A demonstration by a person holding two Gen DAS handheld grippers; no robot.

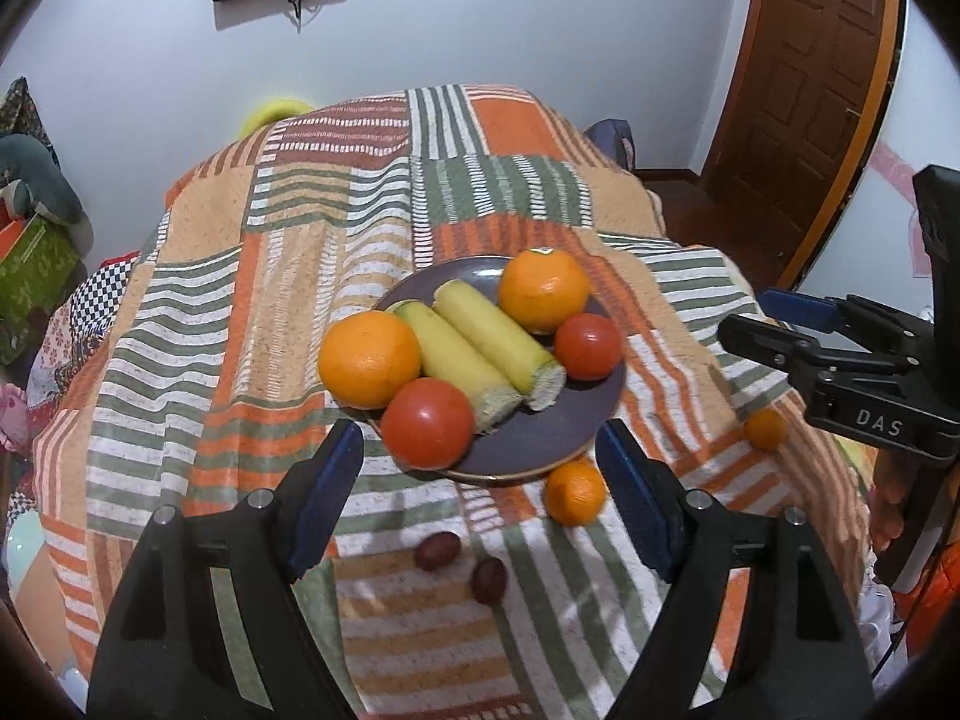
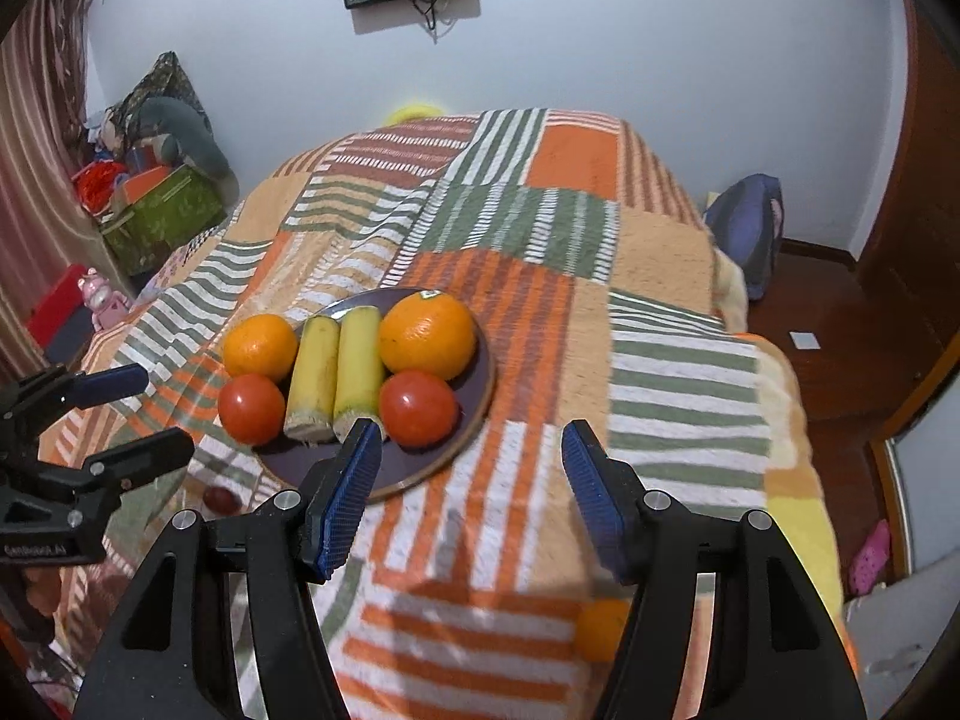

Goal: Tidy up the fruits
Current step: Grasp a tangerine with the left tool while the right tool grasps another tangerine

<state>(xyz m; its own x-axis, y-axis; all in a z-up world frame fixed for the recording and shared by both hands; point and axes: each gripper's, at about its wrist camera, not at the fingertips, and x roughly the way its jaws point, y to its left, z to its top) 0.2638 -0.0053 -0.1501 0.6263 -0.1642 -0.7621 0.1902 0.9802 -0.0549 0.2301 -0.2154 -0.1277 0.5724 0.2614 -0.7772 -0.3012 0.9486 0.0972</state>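
Plums (image 1: 438, 550) show only in the left view, between the open, empty left claw (image 1: 480, 504); right claw (image 2: 471, 495) likewise.

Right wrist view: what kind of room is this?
Likely a bedroom at home, not a lab: a patchwork blanket covers what looks like a bed, boxes and toys are piled by the wall, and a wooden door stands beyond.

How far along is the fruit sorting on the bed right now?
Done: the plate holds two oranges, two tomatoes and two banana pieces, laid out symmetrically. In hand: nothing; the left gripper and right gripper are both empty. Left: two small oranges and two dark fruits lying on the blanket beside the plate.
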